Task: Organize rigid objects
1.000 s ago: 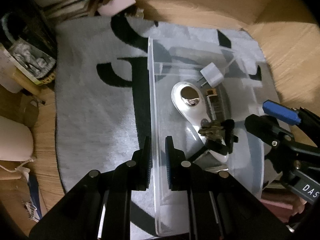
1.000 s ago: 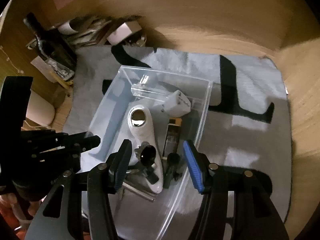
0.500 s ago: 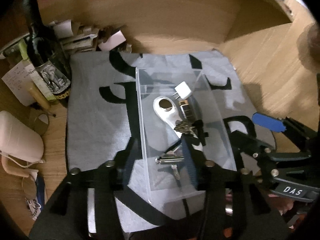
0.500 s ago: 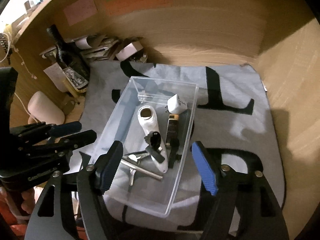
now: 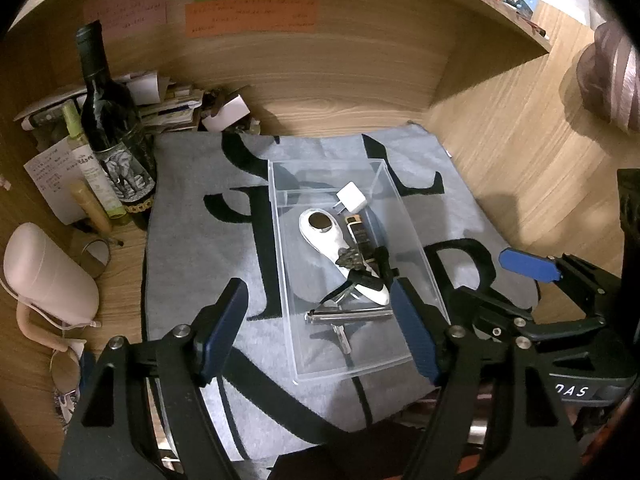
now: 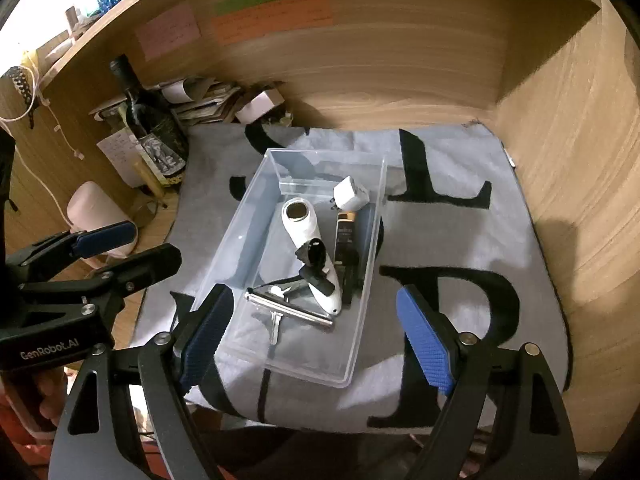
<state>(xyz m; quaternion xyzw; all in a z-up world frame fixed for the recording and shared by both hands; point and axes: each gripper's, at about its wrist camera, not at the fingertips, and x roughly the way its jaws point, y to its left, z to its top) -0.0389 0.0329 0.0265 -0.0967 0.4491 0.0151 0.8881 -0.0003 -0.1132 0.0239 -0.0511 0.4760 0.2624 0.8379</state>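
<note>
A clear plastic box (image 5: 416,236) (image 6: 236,216) stands on a grey mat with black letters (image 5: 200,248) (image 6: 440,232). Inside lie a white handheld device (image 5: 324,232) (image 6: 306,228), a white plug adapter (image 5: 351,197) (image 6: 351,195), a dark lighter-like bar (image 5: 362,234) (image 6: 345,236), a key bunch with black fob (image 5: 360,264) (image 6: 314,258) and a metal tool (image 5: 348,315) (image 6: 288,308). My left gripper (image 5: 316,330) is open and empty, above the box's near end. My right gripper (image 6: 316,338) is open and empty, also above the near end.
A wine bottle (image 5: 110,120) (image 6: 150,124), a slim bottle (image 5: 86,160), papers (image 5: 160,100) and a pink container (image 5: 44,272) (image 6: 94,208) crowd the left side. Wooden walls (image 5: 360,80) enclose the desk at the back and right.
My left gripper was nearly shut astride the box's left wall; it has opened and pulled back up. The right gripper has also risen and drawn back from the box.
</note>
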